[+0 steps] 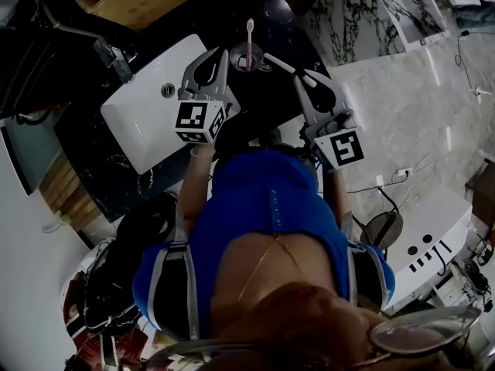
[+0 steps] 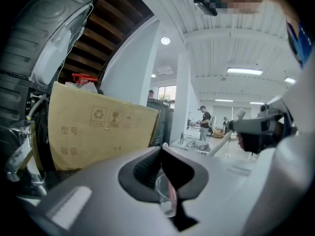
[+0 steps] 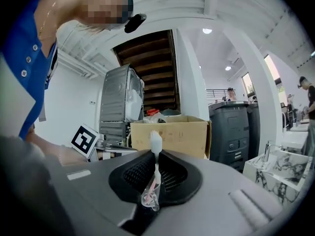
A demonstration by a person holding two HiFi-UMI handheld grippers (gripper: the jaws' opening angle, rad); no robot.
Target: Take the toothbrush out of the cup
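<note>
Right gripper (image 3: 156, 156) narrowly clamps the toothbrush (image 3: 154, 144) by its neck, at 4 o'clock from the cup (image 1: 247, 57), whose rim the left gripper (image 2: 161, 149) pinches. Brush looks light, stiff, slick; a firm shaft hold suits.

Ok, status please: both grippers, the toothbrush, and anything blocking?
Right gripper shut on the toothbrush, head up. Left gripper shut at the cup, hold unclear. Toothbrush lower end near the cup, not clearly out. Nothing seen in the way.
</note>
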